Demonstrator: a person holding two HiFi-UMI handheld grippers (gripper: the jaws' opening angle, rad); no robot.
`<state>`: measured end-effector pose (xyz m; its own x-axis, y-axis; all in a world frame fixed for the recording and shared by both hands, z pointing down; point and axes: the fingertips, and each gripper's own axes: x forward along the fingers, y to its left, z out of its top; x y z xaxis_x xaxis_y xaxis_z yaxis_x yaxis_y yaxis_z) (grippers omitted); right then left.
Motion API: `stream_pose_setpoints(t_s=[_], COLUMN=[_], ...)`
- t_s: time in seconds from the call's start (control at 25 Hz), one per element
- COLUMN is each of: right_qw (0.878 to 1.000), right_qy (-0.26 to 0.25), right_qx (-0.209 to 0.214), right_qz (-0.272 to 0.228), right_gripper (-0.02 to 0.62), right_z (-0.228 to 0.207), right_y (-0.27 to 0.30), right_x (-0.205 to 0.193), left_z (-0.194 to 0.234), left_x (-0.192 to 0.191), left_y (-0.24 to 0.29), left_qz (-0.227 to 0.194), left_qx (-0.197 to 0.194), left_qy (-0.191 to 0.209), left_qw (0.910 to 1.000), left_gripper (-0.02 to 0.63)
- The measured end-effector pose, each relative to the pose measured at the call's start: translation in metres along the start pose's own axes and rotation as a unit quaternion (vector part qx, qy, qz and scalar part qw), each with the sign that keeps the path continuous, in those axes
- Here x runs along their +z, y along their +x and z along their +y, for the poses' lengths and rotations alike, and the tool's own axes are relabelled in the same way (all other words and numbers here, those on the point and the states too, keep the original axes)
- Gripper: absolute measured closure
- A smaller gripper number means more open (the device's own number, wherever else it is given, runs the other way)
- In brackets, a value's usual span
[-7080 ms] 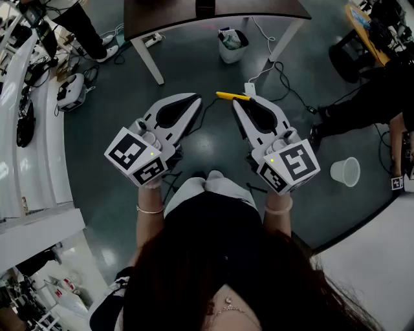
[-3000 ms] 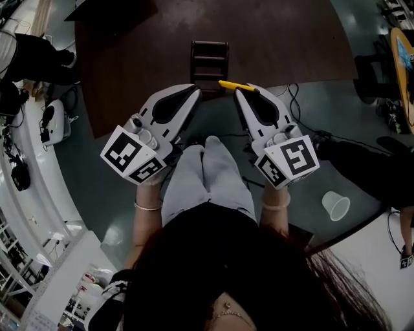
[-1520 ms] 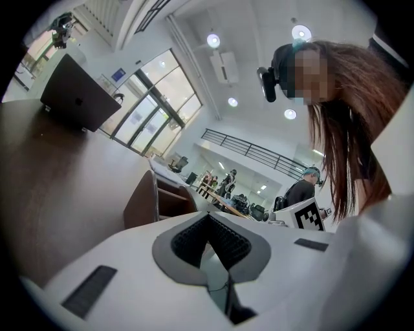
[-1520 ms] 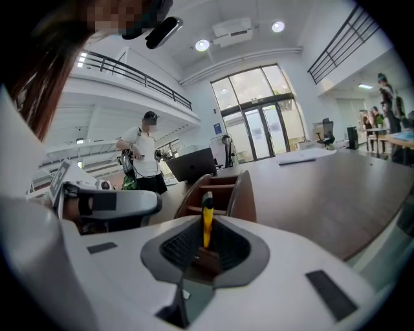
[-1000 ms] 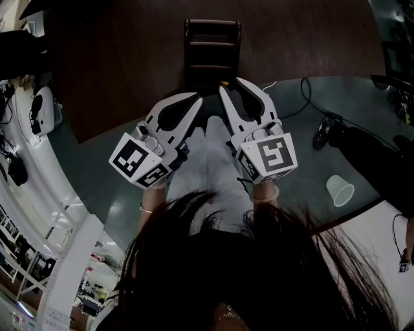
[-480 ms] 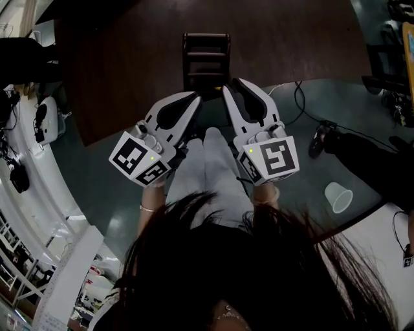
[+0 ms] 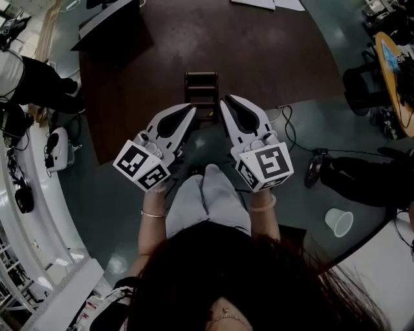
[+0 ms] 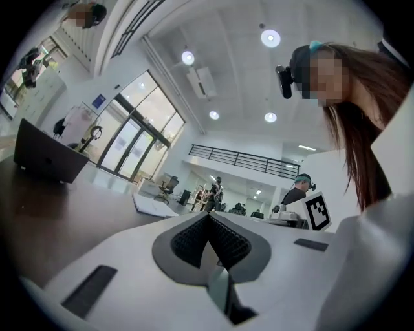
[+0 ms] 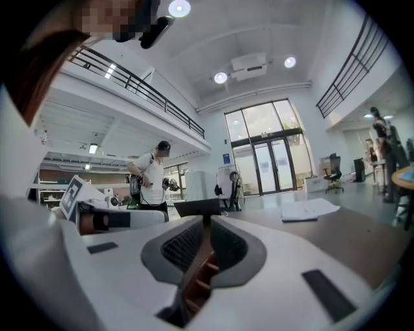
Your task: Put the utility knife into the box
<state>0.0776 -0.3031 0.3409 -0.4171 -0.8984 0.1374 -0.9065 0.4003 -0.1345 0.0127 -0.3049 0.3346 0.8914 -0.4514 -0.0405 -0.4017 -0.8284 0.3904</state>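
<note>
A dark wooden box (image 7: 201,89) with slatted compartments stands near the edge of a brown table (image 7: 272,58). My left gripper (image 7: 191,110) and right gripper (image 7: 225,101) hover side by side over my lap, tips pointing at the box's near end. Both have their jaws closed tip to tip. The right gripper view shows my right gripper (image 9: 207,221) with nothing yellow between its pads, and the box's slats (image 9: 194,284) appear through the gap below. My left gripper (image 8: 208,216) holds nothing. No utility knife is visible in any view.
Papers (image 7: 266,3) lie at the table's far side. On the floor to the right are cables (image 7: 291,123) and a plastic cup (image 7: 339,222). A person's legs (image 7: 39,84) stand at the left. My knees (image 7: 207,194) are under the grippers.
The yellow knife stuck out of the right gripper's tip up to a second ago and no longer shows. The head view has pulled back, so the box looks smaller.
</note>
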Motion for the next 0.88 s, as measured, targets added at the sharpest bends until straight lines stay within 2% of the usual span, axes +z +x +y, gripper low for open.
stream_pose_setpoints(t_s=[0.2, 0.6, 0.88], right_qw=[0.999, 0.995, 0.994], right_qy=[-0.031, -0.076, -0.088], right_qx=[0.004, 0.010, 0.003], right_qz=[-0.030, -0.071, -0.070], right_gripper=[0.560, 0.578, 0.580], right_z=[0.011, 0.032, 0.033], right_y=[-0.011, -0.038, -0.047], right_x=[0.038, 0.086, 0.093], left_z=[-0.016, -0.054, -0.070], left_x=[0.035, 0.078, 0.082], left_y=[0.000, -0.001, 0.001], left_qz=[-0.015, -0.031, -0.030], left_qx=[-0.004, -0.019, -0.031], left_qy=[0.036, 0.095, 0.102], left_qw=[0.9992, 0.9948, 0.9938], left_gripper=[0.620, 0.620, 0.620])
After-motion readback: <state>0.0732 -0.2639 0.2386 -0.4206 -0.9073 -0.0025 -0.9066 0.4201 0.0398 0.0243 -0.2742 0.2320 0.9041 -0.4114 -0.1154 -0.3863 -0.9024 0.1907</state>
